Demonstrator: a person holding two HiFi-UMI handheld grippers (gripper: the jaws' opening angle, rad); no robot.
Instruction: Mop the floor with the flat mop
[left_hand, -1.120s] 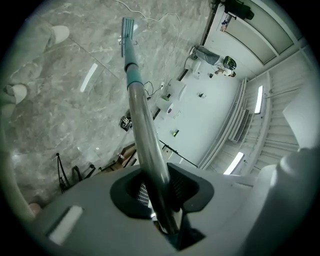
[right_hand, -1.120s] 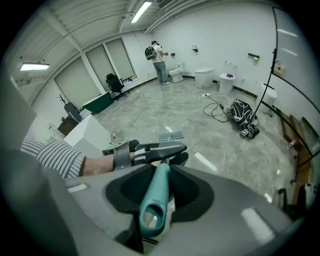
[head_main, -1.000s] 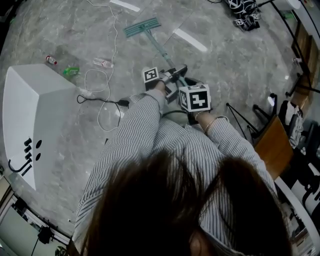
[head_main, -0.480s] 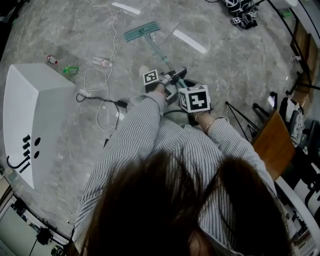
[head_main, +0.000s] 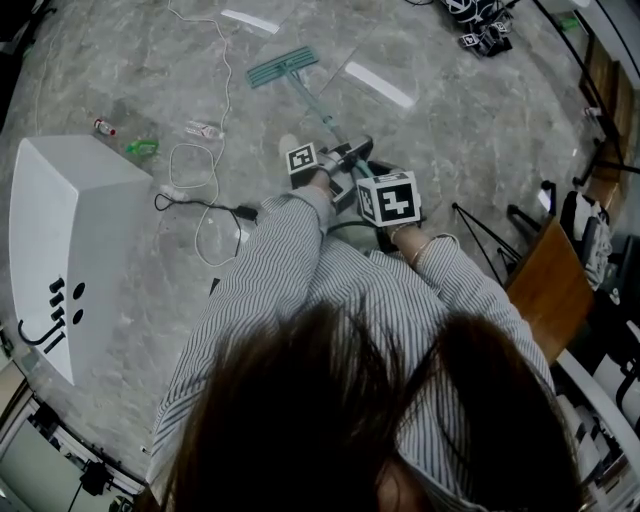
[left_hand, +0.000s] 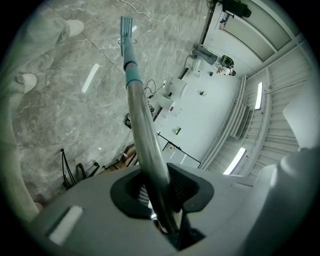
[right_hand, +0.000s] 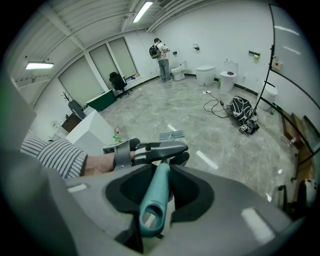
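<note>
We see the flat mop (head_main: 311, 98) stretched across a grey marbled floor (head_main: 450, 130). Its teal head (head_main: 284, 65) lies flat on the floor, well ahead of the person, and its pole slants back and up to the two grippers.

In the left gripper view, the left gripper (left_hand: 160, 189) has its jaws closed on the silver part of the pole (left_hand: 138, 107). The pole runs away from the jaws, past a teal collar, to the head far off on the floor.

In the right gripper view, the right gripper (right_hand: 156, 191) clamps the teal grip (right_hand: 155, 197) at the top end of the handle. The grip's open end points toward the camera. Just ahead of it the left gripper sits on the same pole, held by a hand in a striped sleeve (right_hand: 52, 152).

From the head view, the two grippers are close together, the left one lower down the pole and nearer the mop head.

Left of the person stands a white cabinet (head_main: 70, 230). A white cable (head_main: 195, 165) loops on the floor between the cabinet and the mop, with small bottles (head_main: 101, 126) near it. White tape strips (head_main: 379, 83) lie just right of the mop head. A black bag (right_hand: 243, 113) sits farther off, and another person (right_hand: 161, 54) stands at the far wall.
</note>
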